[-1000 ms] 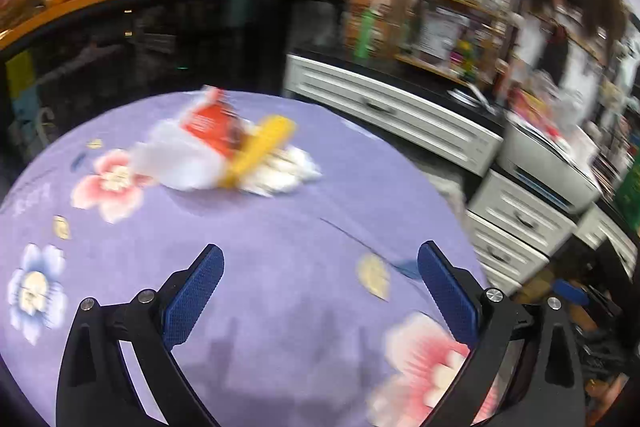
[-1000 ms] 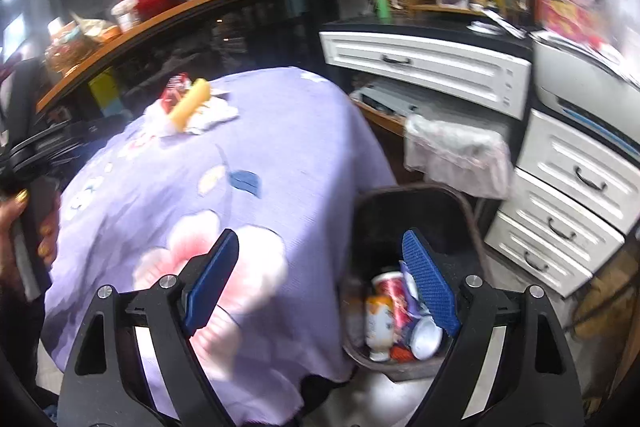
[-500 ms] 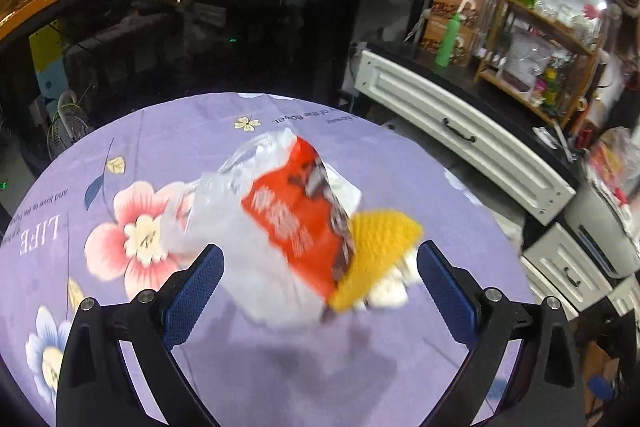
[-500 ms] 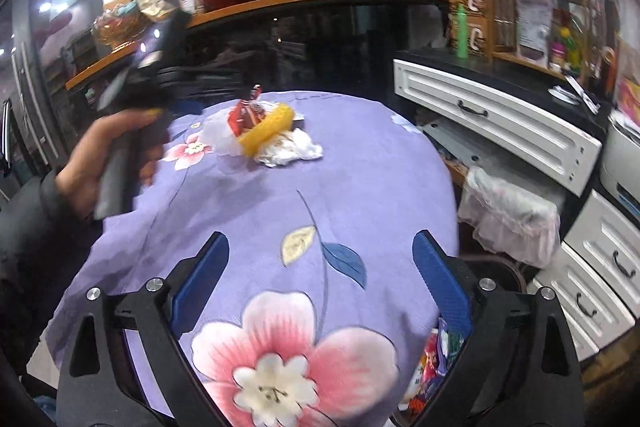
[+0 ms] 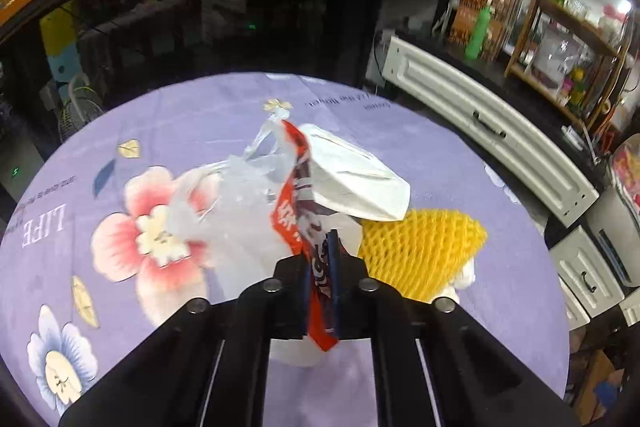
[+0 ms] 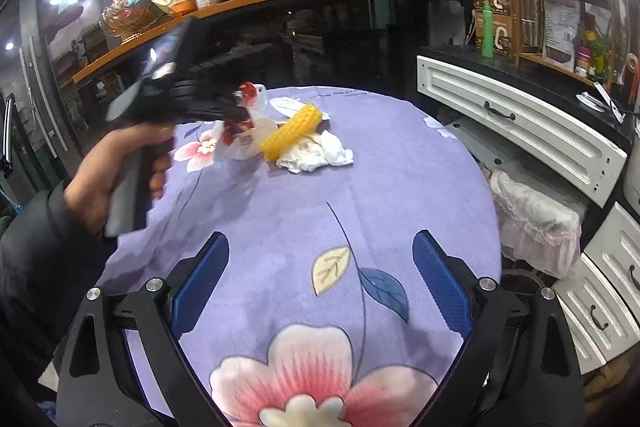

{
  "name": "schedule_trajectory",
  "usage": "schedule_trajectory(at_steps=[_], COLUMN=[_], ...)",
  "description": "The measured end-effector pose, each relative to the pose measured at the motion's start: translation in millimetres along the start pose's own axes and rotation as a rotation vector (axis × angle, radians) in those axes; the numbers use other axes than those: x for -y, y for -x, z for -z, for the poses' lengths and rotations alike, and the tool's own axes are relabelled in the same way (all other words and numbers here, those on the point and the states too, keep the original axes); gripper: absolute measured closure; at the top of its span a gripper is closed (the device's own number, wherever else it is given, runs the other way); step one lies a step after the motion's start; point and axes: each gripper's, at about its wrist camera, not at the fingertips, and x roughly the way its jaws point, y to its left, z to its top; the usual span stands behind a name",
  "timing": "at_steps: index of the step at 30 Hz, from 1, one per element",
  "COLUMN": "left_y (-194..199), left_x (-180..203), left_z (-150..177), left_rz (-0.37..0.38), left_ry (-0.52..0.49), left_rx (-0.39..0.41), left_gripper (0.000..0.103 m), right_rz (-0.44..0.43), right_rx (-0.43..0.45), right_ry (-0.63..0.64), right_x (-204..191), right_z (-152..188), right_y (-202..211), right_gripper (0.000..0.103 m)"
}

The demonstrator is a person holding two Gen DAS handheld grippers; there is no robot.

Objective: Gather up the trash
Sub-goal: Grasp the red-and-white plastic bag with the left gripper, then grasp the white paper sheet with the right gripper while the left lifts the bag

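Left gripper (image 5: pixel 321 269): jaws clamped narrow on the red snack wrapper (image 5: pixel 294 211), pinched between the blue pads, its lower tail hanging below them. Just beyond the tips lies the trash heap on the purple floral tablecloth (image 5: pixel 168 115) — clear plastic bag (image 5: pixel 236 195) to the left of the pinch, yellow foam net (image 5: pixel 420 247) to its right over crumpled white tissue (image 6: pixel 316 153), white face mask (image 5: pixel 352 179) ahead on top. Right gripper (image 6: pixel 320 283): jaws wide, nothing between them, bare cloth beneath, heap well ahead; past the cloth's right edge, white drawers (image 6: pixel 520 131).
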Motion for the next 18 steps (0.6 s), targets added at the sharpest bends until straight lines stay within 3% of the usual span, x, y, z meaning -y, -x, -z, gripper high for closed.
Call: schedule_trajectory(at_steps=[9,14,18], left_y=[82,95,94], left_x=[-23,-25,-32], left_z=[36,45,48], left_rz=[0.029,-0.005,0.000], left_ry=[0.059,0.064,0.080], left_rx=[0.205,0.286,0.299], left_gripper=[0.098,0.098,0.098], right_rz=[-0.041,-0.043,-0.025], right_rx=[-0.016,-0.019,-0.035], right_ry=[0.030,0.047,0.085], right_x=[-25,-36,-49], right_z=[-22,-47,-76], right_y=[-32,-54,-82], right_gripper=[0.011,0.011,0.011])
